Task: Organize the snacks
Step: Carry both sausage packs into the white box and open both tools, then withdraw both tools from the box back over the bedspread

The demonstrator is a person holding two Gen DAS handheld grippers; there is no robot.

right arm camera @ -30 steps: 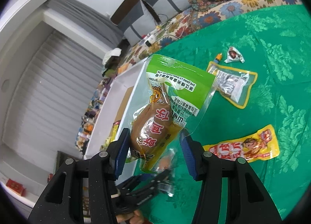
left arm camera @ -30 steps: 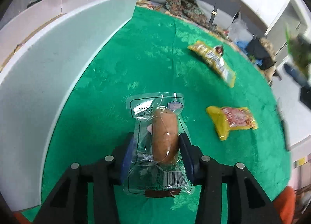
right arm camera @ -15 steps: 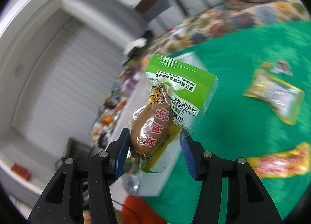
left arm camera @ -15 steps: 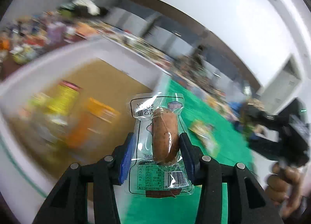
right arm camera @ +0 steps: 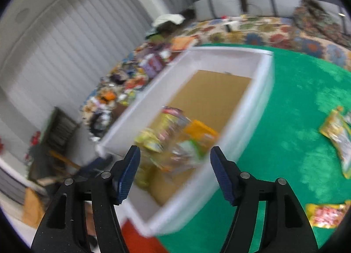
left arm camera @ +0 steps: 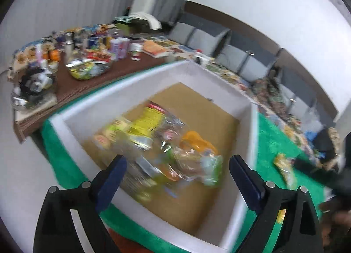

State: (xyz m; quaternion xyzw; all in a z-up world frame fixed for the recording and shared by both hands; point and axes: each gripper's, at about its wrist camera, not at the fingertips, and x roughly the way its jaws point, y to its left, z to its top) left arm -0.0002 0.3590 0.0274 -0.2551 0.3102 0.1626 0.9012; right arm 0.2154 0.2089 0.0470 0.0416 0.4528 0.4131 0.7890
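Snacks (left arm camera: pixel 166 149) lie in a blurry pile inside the white box (left arm camera: pixel 252 134), and the left tongs (left arm camera: pixel 177 178) hang over it spread wide, holding nothing. The right tongs (right arm camera: pixel 174 170) are wide and bare too, with more snack bags (right arm camera: pixel 337 134) out on the green surface (right arm camera: pixel 296 90) to the right. Those bags look light, soft and crinkly, so pinch one at its flat edge

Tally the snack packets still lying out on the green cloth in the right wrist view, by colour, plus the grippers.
Yellow packet with clear window: 1
Yellow-and-red packet: 1
Open grippers: 2, left gripper, right gripper
Total: 4
The packets inside the white box are too blurred to count.
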